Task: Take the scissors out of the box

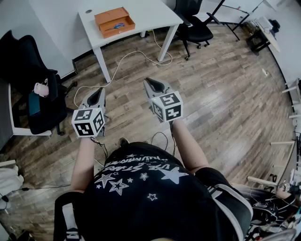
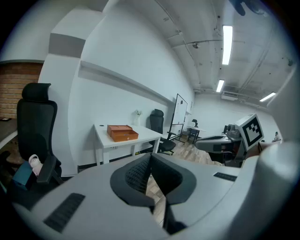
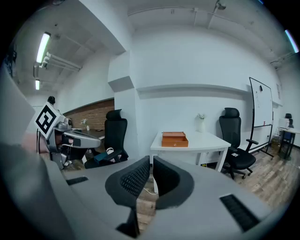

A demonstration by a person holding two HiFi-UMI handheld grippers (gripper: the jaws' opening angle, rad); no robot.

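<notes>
An open orange box (image 1: pixel 114 21) sits on a white table (image 1: pixel 146 12) far ahead of me, across the wooden floor. Blue-handled scissors (image 1: pixel 117 26) lie inside it. The box also shows in the left gripper view (image 2: pixel 122 132) and the right gripper view (image 3: pixel 175 139), small and distant. My left gripper (image 1: pixel 100 91) (image 2: pixel 150 157) and right gripper (image 1: pixel 149 83) (image 3: pixel 152 159) are held side by side in the air, well short of the table. Both are shut, with nothing between their pads.
A black office chair (image 1: pixel 42 101) with items on it stands at the left, and another chair (image 1: pixel 195 26) stands right of the table. White cables (image 1: pixel 127 59) trail on the floor below the table. A small vase (image 3: pixel 200 124) stands on the table by the wall.
</notes>
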